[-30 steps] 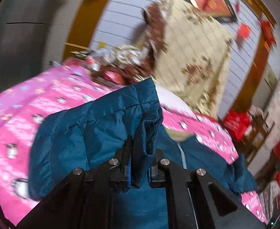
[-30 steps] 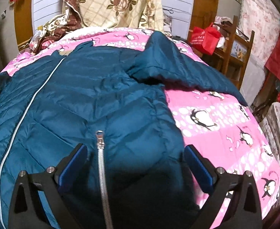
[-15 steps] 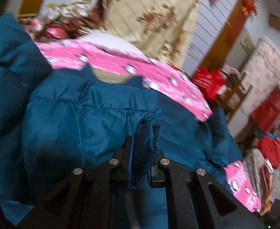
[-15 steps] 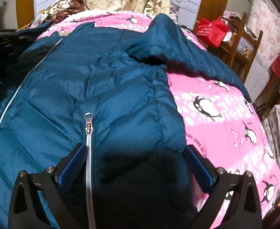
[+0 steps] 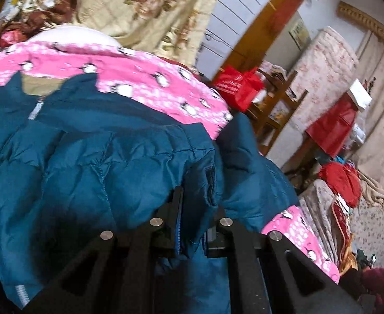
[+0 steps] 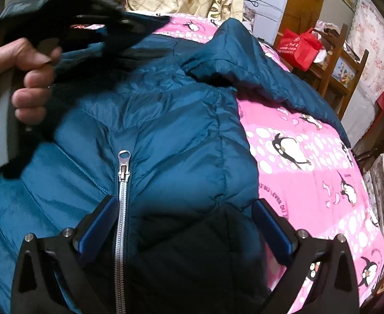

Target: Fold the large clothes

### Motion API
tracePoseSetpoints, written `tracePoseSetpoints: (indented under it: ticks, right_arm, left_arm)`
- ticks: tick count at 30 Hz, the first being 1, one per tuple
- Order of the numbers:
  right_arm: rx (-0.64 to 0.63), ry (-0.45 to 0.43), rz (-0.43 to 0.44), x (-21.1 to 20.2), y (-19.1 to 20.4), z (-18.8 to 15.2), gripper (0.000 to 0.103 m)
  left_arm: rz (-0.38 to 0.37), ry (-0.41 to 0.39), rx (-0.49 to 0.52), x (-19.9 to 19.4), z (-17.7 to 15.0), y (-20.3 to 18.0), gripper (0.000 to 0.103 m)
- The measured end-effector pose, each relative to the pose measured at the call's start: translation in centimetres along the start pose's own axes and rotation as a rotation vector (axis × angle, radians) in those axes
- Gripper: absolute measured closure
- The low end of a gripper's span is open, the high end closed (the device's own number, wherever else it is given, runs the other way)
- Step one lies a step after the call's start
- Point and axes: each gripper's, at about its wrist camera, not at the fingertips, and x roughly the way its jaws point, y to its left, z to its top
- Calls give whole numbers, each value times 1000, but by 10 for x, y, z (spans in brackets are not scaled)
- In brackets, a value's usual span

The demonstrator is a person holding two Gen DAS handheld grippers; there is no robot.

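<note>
On the bed [image 6: 310,157], jacket [image 6: 165,130] in left claw [image 5: 192,225]

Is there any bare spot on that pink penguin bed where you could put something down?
Yes: the pink penguin cover lies bare right of the blue jacket, below its outstretched sleeve. The jacket's left side is crowded: the left claw grips fabric there.

One teal puffer jacket [image 6: 165,130] with one silver zipper [image 6: 122,209] lies on one bed with a pink penguin-print cover [image 6: 310,170]. Two hand-held grippers: left [image 5: 192,233], right [image 6: 184,233]. One hand [image 6: 16,78]. One red bag [image 6: 299,47] beyond the bed's far corner.
</note>
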Motion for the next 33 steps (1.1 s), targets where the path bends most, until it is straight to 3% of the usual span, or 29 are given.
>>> tracePoseSetpoints:
  ticks: [4,8,10,12,17,19,21,23,26,28,31,33]
  right_arm:
    - [3,-1,4,0,-1,-1,0]
    - [-1,-2,-1,0,0,-1,0]
    - [-3,-3,-4,0,1,-1,0]
    - [1,-1,-3,0,1,0,0]
    - [48,-11,-7,-7,-5,4,0]
    - [90,-72,-39,-18,-9,8,0]
    - [156,-176,-46,-36,-12,16,0]
    - [193,-210,-12,-41,-9,30,0]
    - [233,-202,80,-34,3,65,0]
    - [244,-210,127,-17,13,96,0]
    - [243,-183,96,22,21,129,0]
    - [292,-126,75,57,15,141,2]
  left_arm:
    - [-81,70,-37,19,-2,-1,103]
    - [-48,212,-88,38,-12,13,103]
    - [-70,223,-99,29,-13,15,100]
    - [-102,243,-105,15,-16,15,89]
    - [-184,245,-60,-56,-24,24,87]
    - [-128,174,-29,-97,-25,44,87]
    - [20,84,-18,-135,-23,71,87]
    - [185,-24,-61,-174,-21,108,87]
    - [363,-141,-179,-212,-26,159,87]
    - [440,-178,-223,-223,-34,184,87]
    - [573,-183,-260,-227,-44,208,87]
    - [578,-204,-293,-231,-45,216,87]
